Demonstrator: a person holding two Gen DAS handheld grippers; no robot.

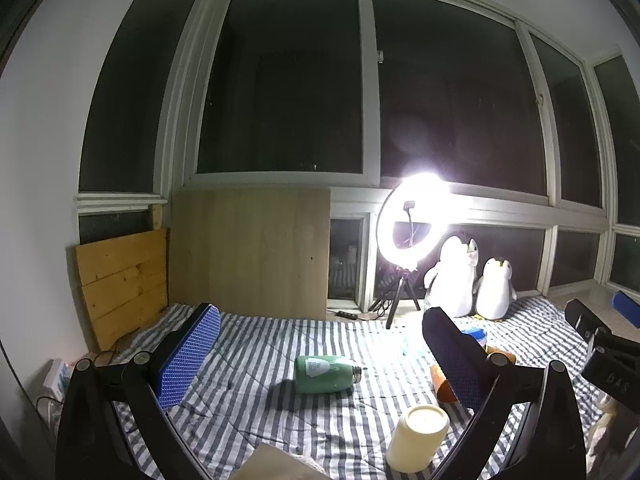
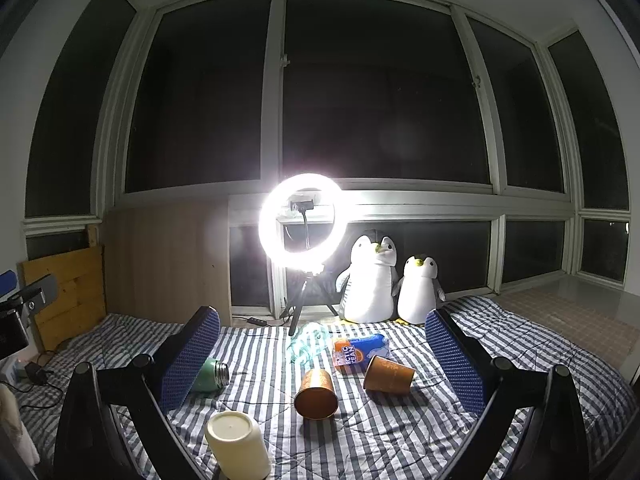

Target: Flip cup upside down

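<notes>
**A:** What do you see from your side now?

**B:** I see the cream cup (image 2: 237,446) standing on the striped blanket (image 2: 400,440), with its flat closed base on top and its mouth down. It is near the bottom of both views, in front of my grippers and touching neither.

**A:** And the jaws?

**B:** My left gripper (image 1: 320,346) has its jaws spread wide and holds nothing. My right gripper (image 2: 322,350) is the same, wide apart and empty. The blue pads (image 2: 191,358) are free on both.

**A:** What lies around the cup?

**B:** A green bottle (image 1: 326,374) lies on its side, further back on the blanket. Two copper cups are there also: one (image 2: 316,394) lies with its open mouth to my right camera, the other (image 2: 389,374) lies on its side just beside an orange and blue packet (image 2: 358,349). Behind them stands a bright ring light (image 2: 301,219) on a tripod, and two plush penguins (image 2: 374,280) sit at the window.
</notes>
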